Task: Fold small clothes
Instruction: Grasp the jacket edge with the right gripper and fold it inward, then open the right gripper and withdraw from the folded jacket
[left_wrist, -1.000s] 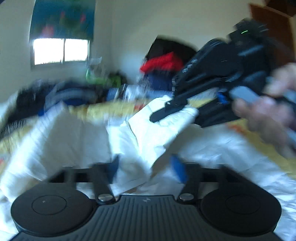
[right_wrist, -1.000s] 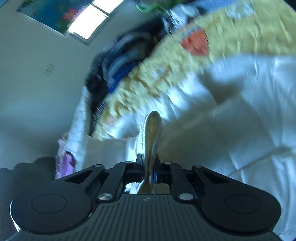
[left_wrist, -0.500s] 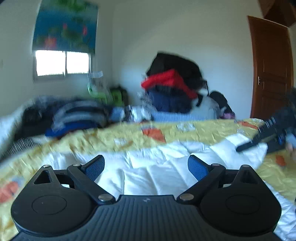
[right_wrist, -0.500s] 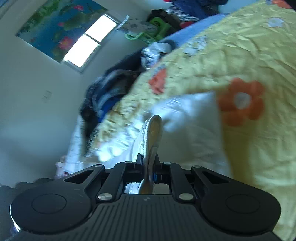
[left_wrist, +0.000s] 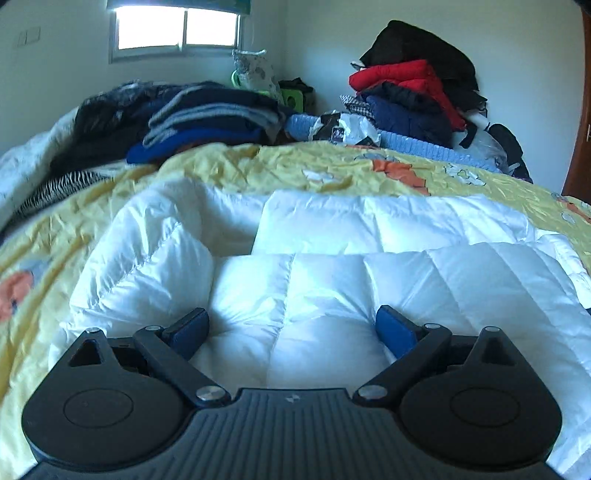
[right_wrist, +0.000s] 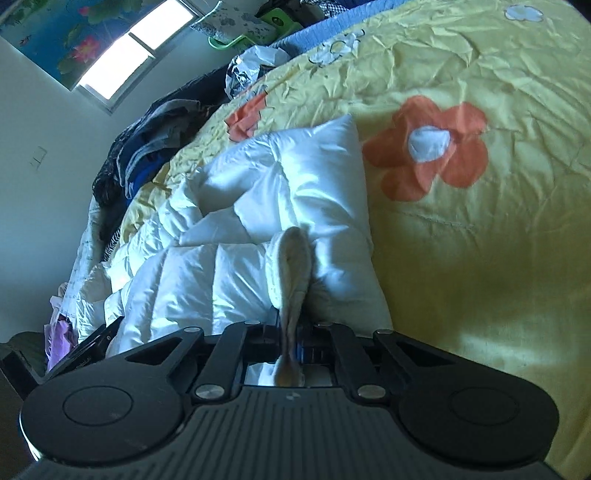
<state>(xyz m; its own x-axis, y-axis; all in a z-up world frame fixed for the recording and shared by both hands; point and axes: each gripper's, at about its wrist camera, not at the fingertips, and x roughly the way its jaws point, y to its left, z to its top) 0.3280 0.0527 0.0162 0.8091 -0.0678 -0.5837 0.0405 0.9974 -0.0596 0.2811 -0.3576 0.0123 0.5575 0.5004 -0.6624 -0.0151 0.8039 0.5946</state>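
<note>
left gripper (left_wrist: 291, 328): jaws wide apart, holding nothing, low over white quilted jacket (left_wrist: 332, 266) | right gripper (right_wrist: 291, 343): clamped on a cream edge of the jacket | jacket: spread on yellow flowered bedspread (right_wrist: 480, 229) | far side of bed: folded dark clothes pile (left_wrist: 207, 118)

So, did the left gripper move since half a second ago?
Yes. The left gripper, jaws open, has dipped down toward the white padded garment: the window now sits higher in its view, at the top edge.
</note>
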